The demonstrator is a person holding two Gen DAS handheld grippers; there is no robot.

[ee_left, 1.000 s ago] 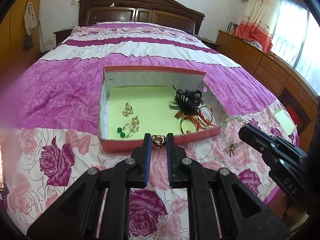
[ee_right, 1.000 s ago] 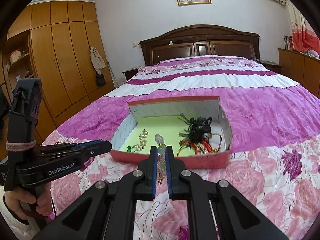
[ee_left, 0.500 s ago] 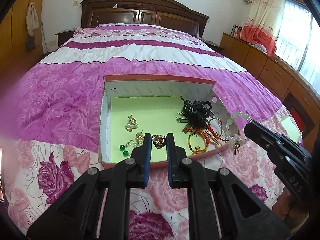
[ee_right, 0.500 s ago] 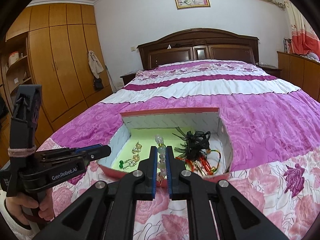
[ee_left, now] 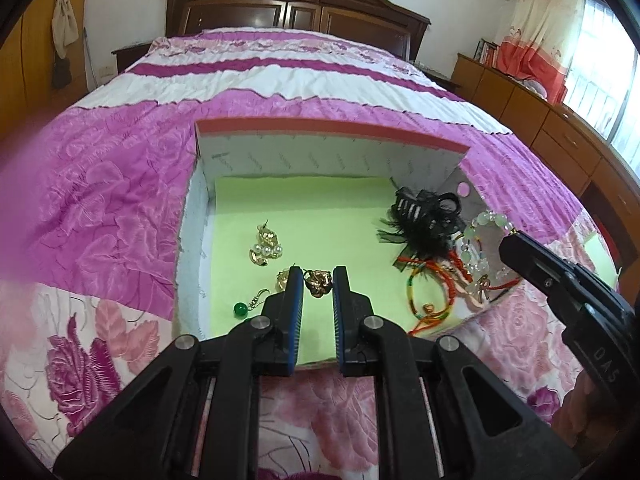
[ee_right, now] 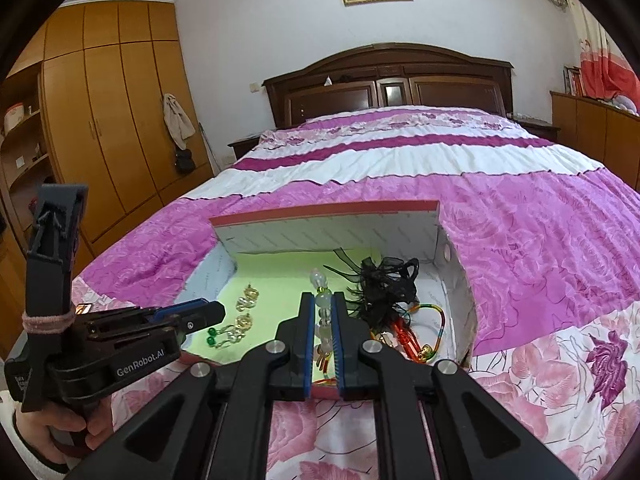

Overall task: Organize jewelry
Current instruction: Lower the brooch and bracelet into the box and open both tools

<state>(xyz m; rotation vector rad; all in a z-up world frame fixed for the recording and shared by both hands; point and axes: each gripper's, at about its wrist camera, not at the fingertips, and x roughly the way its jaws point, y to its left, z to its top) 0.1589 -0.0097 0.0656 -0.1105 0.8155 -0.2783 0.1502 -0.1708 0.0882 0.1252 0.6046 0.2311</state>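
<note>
**Lowering two pieces into the box before letting go**

Nearest the left wrist camera, the left gripper (ee_left: 317, 280) is clamped on a small crumpled gold-coloured earring (ee_left: 318, 282), held over the near half of the pale green lining. At three o'clock from it, the right gripper (ee_left: 510, 246) pinches a pale green and clear glass bead bracelet (ee_left: 476, 248), which dangles at the right wall of the red-rimmed white cardboard box (ee_left: 328, 130).

To do this well, each piece probably wants bare lining under it before the jaws part. The earring belongs near its like: a green bead drop earring (ee_left: 240, 309) lies at nine o'clock and a gold and pearl earring (ee_left: 266, 246) at eleven o'clock. The bracelet should settle by the red and rainbow cord bangles (ee_left: 430, 296), clear of the black feathered hair clip (ee_left: 424, 220) at one o'clock, whose wisps could snag beads. Beyond, the pink floral bedspread (ee_left: 120, 200) runs to the dark wooden headboard (ee_left: 296, 0).
</note>
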